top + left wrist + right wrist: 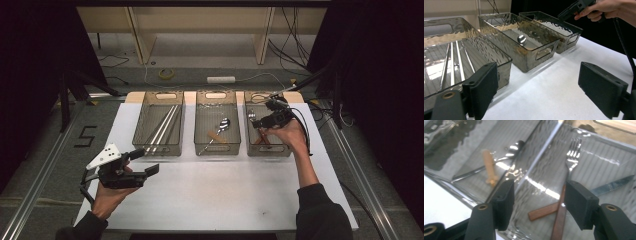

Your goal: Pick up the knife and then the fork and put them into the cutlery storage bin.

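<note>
Three clear bins stand in a row on the white table (pixel 220 190). In the right bin (pixel 270 151) lie a fork (pixel 571 160) and a knife (pixel 610 186), both with wooden handles. My right gripper (pixel 257 122) hovers over that bin, open, and in the right gripper view (pixel 539 200) the fork lies below its jaws with nothing between them. A spoon (pixel 222 125) and a short wooden piece (pixel 213 135) rest in the middle bin (pixel 217 150). Metal chopsticks (pixel 165 127) fill the left bin (pixel 160 94). My left gripper (pixel 145 161) is held above the table's front left, open and empty.
The right gripper's cable (pixel 305 130) trails off past the table's right edge. On the floor behind the table lie a tape roll (pixel 166 73), a white bar (pixel 221 79) and loose cables. Bare white table (pixel 554 82) stretches in front of the bins.
</note>
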Demonstrator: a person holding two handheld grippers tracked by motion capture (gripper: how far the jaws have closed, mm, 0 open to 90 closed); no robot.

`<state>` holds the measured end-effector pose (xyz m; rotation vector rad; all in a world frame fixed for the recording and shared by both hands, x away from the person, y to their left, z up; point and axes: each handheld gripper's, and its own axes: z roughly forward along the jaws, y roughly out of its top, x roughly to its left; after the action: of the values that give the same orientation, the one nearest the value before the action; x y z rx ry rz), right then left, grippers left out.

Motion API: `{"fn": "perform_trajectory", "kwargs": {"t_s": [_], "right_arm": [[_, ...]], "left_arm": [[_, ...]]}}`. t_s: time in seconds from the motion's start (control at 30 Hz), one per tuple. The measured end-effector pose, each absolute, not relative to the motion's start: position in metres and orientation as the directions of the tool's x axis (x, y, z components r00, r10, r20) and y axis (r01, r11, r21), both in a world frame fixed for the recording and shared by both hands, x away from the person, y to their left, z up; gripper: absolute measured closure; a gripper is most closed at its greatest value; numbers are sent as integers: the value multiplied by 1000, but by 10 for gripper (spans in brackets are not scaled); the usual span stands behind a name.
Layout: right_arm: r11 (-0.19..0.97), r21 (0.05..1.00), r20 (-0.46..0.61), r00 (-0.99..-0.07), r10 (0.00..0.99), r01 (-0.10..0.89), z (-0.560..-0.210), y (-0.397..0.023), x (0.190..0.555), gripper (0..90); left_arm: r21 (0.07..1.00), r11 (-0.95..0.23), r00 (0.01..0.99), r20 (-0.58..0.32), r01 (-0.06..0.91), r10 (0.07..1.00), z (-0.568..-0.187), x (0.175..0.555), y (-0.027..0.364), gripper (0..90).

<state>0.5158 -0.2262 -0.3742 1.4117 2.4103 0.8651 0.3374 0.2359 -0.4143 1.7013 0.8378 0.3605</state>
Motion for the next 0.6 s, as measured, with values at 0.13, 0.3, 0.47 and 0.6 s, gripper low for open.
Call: {"fn": "perform_trajectory", "kwargs": {"t_s": [0.13, 0.3, 0.47, 0.6], "right_arm": [[372, 612, 96, -533, 841, 697, -372, -221, 509, 393], [388, 634, 79, -554, 828, 669, -370, -215, 500, 369], [374, 660, 111, -577, 809, 651, -370, -212, 492, 349], [377, 670, 111, -588, 801, 640, -370, -209, 488, 334]], "left_arm": [[934, -101, 699, -182, 344, 692, -414, 338, 236, 159], [933, -102, 699, -182, 344, 692, -414, 338, 236, 160], [933, -103, 699, -181, 344, 692, -414, 338, 236, 159], [933, -102, 699, -183, 345, 692, -415, 338, 236, 159]]}}
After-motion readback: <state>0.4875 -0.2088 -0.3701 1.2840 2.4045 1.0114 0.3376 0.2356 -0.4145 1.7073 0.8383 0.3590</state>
